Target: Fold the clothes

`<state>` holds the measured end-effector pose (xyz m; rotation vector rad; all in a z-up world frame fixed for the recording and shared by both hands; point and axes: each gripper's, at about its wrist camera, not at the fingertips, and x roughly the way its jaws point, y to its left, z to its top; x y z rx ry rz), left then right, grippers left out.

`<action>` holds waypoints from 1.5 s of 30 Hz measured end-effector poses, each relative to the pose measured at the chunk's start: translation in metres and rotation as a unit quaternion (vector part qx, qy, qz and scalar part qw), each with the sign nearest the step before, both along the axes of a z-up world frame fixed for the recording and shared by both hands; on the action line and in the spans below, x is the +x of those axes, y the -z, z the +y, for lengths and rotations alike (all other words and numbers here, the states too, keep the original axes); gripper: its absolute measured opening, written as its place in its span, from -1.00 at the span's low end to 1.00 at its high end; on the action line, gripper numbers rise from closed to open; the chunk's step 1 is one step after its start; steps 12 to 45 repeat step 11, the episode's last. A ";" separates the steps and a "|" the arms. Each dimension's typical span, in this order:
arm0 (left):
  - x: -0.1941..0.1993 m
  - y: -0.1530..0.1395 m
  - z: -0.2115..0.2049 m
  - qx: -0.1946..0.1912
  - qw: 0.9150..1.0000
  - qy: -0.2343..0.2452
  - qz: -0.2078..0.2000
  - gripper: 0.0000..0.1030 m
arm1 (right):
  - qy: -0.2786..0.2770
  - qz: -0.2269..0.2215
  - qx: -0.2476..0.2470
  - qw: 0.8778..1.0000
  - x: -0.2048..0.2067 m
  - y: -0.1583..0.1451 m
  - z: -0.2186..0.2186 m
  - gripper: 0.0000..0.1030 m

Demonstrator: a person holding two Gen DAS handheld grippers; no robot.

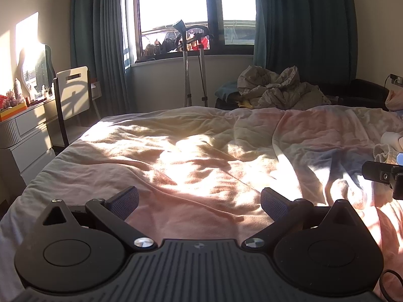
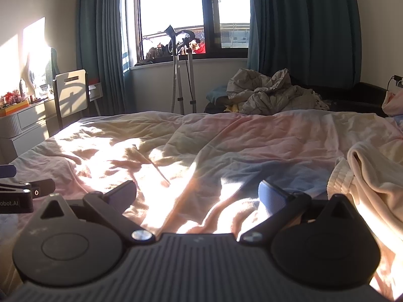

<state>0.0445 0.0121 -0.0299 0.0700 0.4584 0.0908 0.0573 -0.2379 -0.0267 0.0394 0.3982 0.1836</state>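
Note:
A cream fleece garment (image 2: 370,176) with a ribbed cuff lies crumpled on the bed to the right of my right gripper (image 2: 197,195); its edge also shows as a cream garment (image 1: 385,148) at the far right of the left wrist view. Both grippers hover low over the pink bedcover (image 1: 201,156), side by side. My left gripper (image 1: 200,201) is open with nothing between its fingers. The right gripper is open too, and empty. Part of the right gripper (image 1: 382,176) shows at the right edge of the left wrist view, and part of the left gripper (image 2: 22,196) at the left edge of the right wrist view.
The rumpled bedcover (image 2: 226,146) is sunlit in the middle. A heap of grey bedding (image 1: 279,90) sits on a dark sofa beyond the bed. A garment steamer stand (image 1: 194,75) is under the window. A dresser (image 1: 22,130) and white chair (image 1: 73,93) stand left.

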 end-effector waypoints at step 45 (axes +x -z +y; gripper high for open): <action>-0.001 0.000 0.002 -0.007 1.000 -0.002 0.002 1.00 | -0.001 0.003 0.004 1.000 0.001 0.000 -0.002 1.00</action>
